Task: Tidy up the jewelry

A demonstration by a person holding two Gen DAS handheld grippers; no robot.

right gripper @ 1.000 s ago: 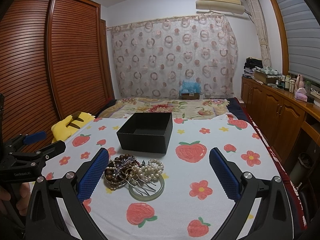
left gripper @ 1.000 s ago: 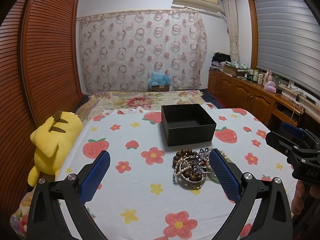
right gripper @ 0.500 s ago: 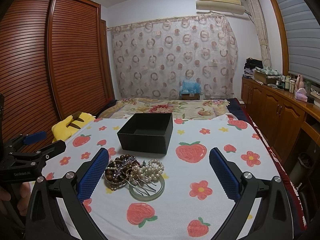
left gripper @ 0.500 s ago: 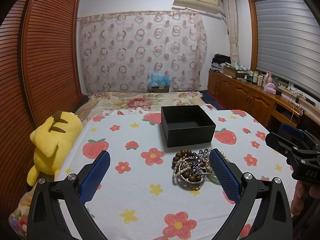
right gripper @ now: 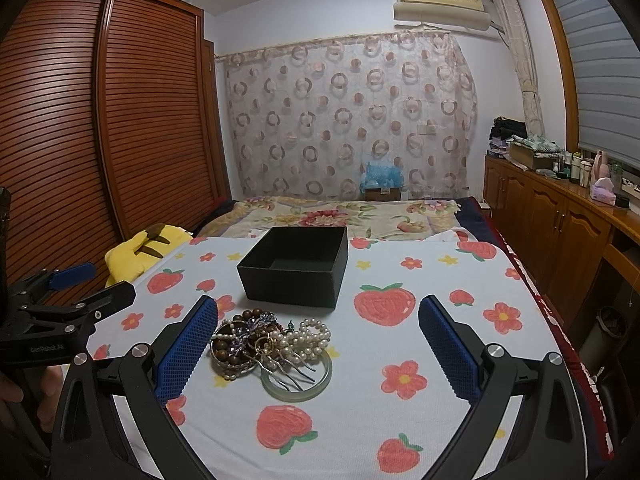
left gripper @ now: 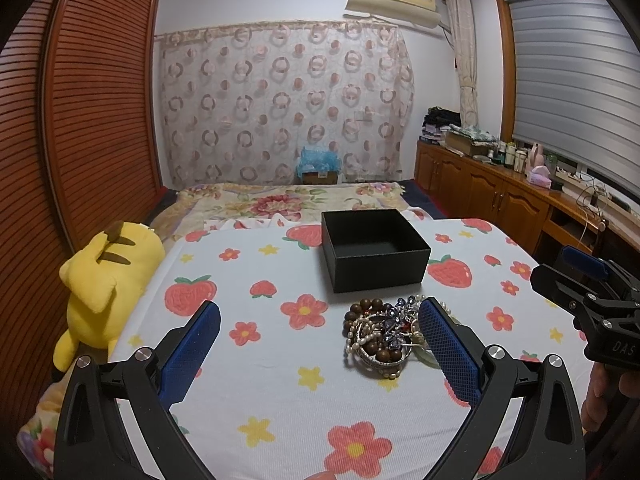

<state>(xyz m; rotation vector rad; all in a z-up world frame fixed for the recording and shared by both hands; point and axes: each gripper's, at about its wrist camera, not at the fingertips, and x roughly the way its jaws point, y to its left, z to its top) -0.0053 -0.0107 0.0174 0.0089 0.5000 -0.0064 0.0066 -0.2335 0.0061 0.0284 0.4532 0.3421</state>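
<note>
Both grippers held low over the bed, jaws apart, before a heap of jewelry and an open box.

The left gripper (left gripper: 319, 344) and the right gripper (right gripper: 318, 344) each had jaws spread wide and held nothing. Just beyond them, the jewelry (right gripper: 262, 342) lay heaped on the strawberry sheet (right gripper: 420, 276): wooden beads (left gripper: 370, 306), a pearl strand (right gripper: 310, 334), a metal hair comb (right gripper: 288, 370) and a pale green bangle (right gripper: 320, 382), tangled and touching. The heap sat beside the left gripper's right finger (left gripper: 448, 350) and the right gripper's left finger (right gripper: 188, 346). Just past the heap stood the black box (left gripper: 374, 254), open-topped, with nothing visible inside. A yellow plush (left gripper: 102, 280) lay at the bed's left edge, a curtain (right gripper: 348, 116) behind.
</note>
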